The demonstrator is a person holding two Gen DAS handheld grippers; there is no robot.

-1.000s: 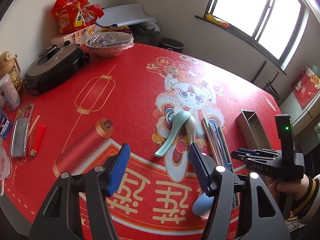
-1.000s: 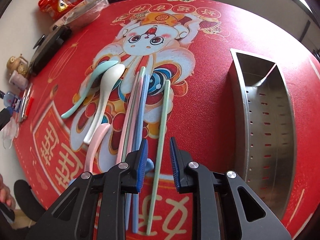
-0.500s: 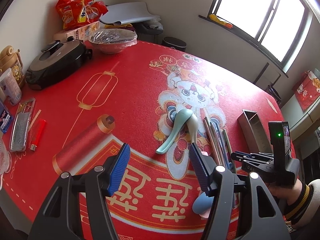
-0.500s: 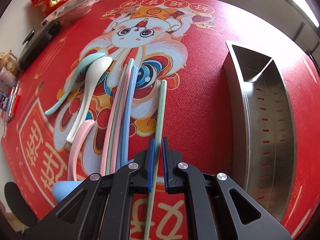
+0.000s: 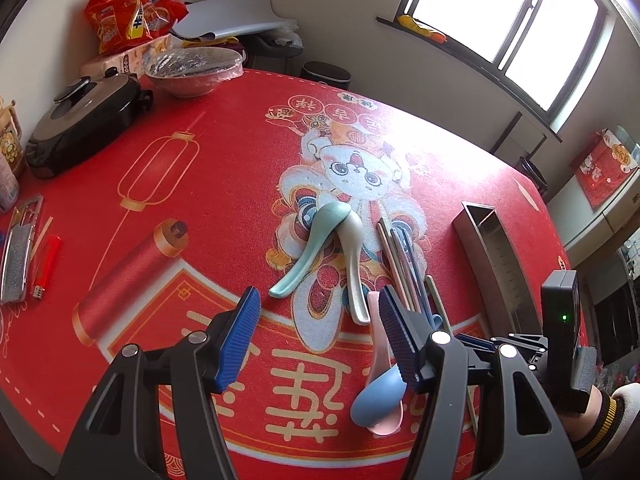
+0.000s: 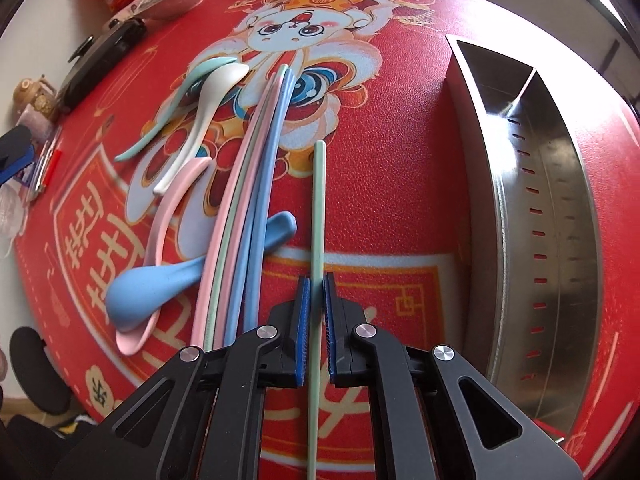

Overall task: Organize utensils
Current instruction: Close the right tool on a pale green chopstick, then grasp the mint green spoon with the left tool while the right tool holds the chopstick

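My right gripper [image 6: 316, 284] is shut on a single pale green chopstick [image 6: 319, 200] that runs straight away from the pads over the red mat. To its left lies a bundle of pink, green and blue chopsticks [image 6: 256, 184], with a blue spoon [image 6: 160, 280], a pink spoon [image 6: 168, 208], a white spoon [image 6: 200, 120] and a teal spoon [image 6: 176, 100]. A steel utensil holder [image 6: 540, 200] lies on its side at the right. My left gripper [image 5: 316, 320] hangs open above the mat, near the teal spoon [image 5: 316, 248] and white spoon [image 5: 354, 256].
Along the mat's far left edge stand a black electric cooker [image 5: 80, 124], a covered bowl [image 5: 192, 72], red snack bags [image 5: 128, 12] and a red lighter [image 5: 46, 268]. A person's sleeve and hand [image 5: 600, 412] hold the right gripper at the near right.
The right gripper's pads came together on the lone green chopstick and carried it a little to the right, away from the bundle. The left gripper drifted slightly and stayed open.
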